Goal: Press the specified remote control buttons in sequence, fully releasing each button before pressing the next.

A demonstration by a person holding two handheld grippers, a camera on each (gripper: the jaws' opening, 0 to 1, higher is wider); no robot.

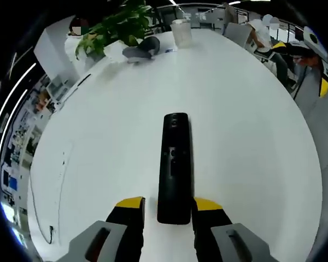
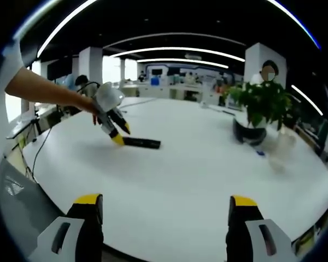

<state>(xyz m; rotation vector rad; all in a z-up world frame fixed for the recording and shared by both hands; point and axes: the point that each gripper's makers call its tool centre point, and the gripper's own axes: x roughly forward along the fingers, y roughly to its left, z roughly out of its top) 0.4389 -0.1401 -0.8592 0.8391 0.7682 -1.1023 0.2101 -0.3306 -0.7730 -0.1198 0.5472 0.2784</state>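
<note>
A black remote control [image 1: 174,169] lies lengthwise on the white table [image 1: 251,136], buttons up. My left gripper [image 1: 169,206] is open, its yellow-tipped jaws flanking the remote's near end; the right jaw is against its side and a thin gap shows on the left. In the right gripper view the same remote [image 2: 142,143] lies far off on the table [image 2: 197,180], with the left gripper [image 2: 120,135], held by a person's hand, at its left end. My right gripper [image 2: 165,206] stands wide open near the table's front edge, nothing between its jaws.
A potted plant [image 1: 120,24] [image 2: 262,103], a grey object [image 1: 139,50] and a clear cup [image 1: 180,30] stand at the table's far end. A thin cable [image 1: 44,218] runs along the left edge. People sit beyond the far right corner [image 1: 262,38].
</note>
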